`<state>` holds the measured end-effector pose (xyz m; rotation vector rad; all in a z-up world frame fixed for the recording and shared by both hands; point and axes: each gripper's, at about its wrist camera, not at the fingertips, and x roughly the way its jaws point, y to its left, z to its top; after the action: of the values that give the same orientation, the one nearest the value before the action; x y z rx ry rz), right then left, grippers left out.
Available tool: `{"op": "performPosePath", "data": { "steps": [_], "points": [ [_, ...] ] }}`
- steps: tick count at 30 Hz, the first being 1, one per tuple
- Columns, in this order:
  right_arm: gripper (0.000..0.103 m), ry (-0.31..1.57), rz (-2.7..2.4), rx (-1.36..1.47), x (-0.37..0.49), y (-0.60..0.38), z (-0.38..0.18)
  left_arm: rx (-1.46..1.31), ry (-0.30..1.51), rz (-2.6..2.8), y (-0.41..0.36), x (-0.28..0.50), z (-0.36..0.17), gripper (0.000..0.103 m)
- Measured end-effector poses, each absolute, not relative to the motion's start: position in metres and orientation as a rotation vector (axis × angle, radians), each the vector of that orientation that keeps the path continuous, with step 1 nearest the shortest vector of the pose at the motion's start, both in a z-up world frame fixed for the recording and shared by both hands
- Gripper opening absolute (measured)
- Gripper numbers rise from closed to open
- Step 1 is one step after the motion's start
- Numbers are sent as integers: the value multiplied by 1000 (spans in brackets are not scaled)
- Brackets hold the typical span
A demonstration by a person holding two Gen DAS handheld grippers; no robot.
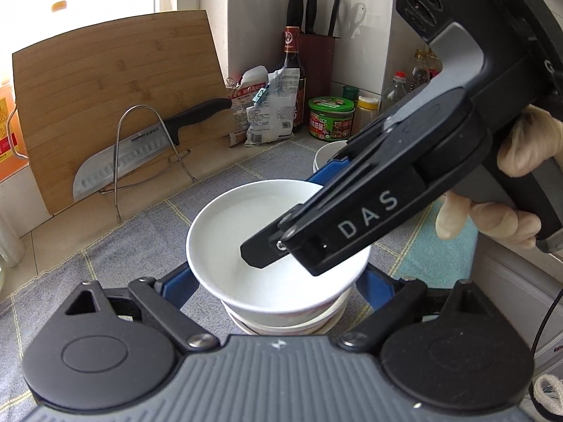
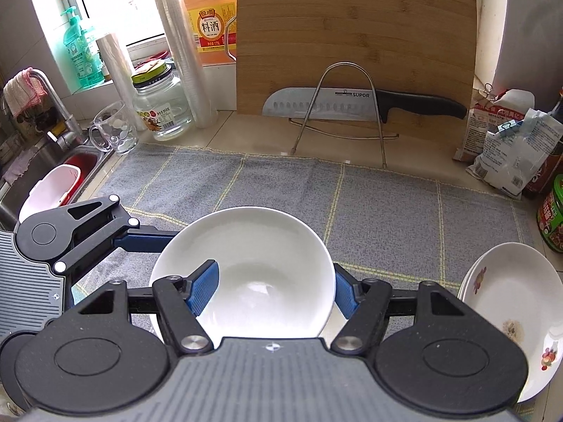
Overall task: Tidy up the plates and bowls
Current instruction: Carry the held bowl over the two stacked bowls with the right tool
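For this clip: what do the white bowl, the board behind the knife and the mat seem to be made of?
White bowl: probably glazed ceramic, glossy with soft window reflections; melamine cannot be ruled out. Cutting board: bamboo or wood, matte, with visible strip grain. Mat: woven fabric, grey with yellow grid lines, fuzzy texture. The right gripper straddles the bowl's wall, one pad inside.

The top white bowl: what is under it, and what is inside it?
Under the top white bowl sit more stacked bowls; their number is hidden. Inside, one finger of the right tongs.
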<state>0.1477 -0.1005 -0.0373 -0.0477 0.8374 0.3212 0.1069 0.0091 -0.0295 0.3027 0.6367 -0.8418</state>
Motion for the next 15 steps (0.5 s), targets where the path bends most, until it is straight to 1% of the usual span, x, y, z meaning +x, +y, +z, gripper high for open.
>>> {"op": "performPosePath", "data": {
  "steps": [15],
  "points": [
    [73, 859, 311, -13, 144, -109, -51, 296, 661, -857, 5, 108, -36, 94]
  ]
}}
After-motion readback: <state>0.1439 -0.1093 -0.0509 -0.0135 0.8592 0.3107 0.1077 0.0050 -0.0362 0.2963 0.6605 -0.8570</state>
